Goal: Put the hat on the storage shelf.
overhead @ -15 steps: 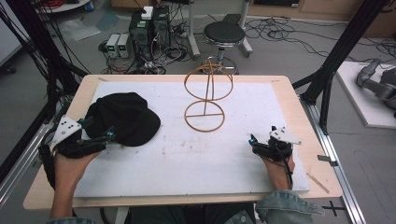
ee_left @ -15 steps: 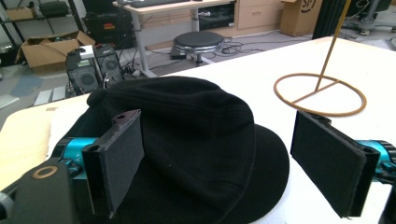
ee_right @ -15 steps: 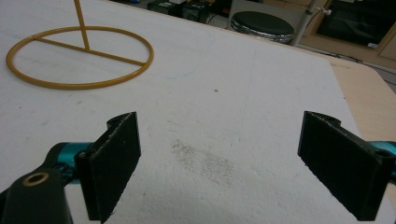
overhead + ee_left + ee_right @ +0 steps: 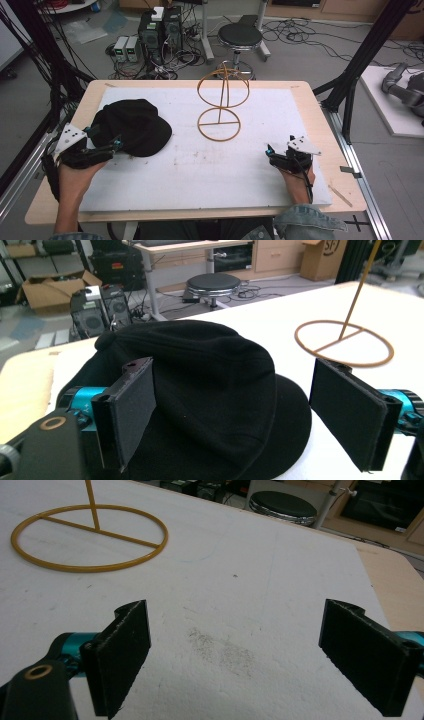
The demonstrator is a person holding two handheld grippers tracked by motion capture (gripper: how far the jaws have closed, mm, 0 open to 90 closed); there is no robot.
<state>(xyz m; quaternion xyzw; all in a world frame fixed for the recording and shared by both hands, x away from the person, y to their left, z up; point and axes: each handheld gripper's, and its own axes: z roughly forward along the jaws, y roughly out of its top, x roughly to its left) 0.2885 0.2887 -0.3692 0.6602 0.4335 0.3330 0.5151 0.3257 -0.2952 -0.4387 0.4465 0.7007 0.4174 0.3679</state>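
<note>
— What's going on over there? Start with the big things.

— The tabletop (image 4: pixel 300 95) is carrying a white board (image 4: pixel 200 175). A wire hat stand (image 4: pixel 220 107) is standing upright at the middle of it, and its top is bare.

— And the hat?

— A black cap (image 4: pixel 132 125) is lying flat on the board's left side, well apart from the stand.

— Is the person holding it?

— Not yet, I'd say. The left tool (image 4: pixel 112 145) is sitting right at the cap's near edge with its jaws spread wide, the cap lying between and beyond them, the pads not pressing on it. The right tool (image 4: pixel 272 152) is resting on the bare board at the right, also wide open and holding nothing.

— So how far along?

— Barely starting, I'd judge. Gripping, lifting and setting the cap on the stand are all remaining.
</note>
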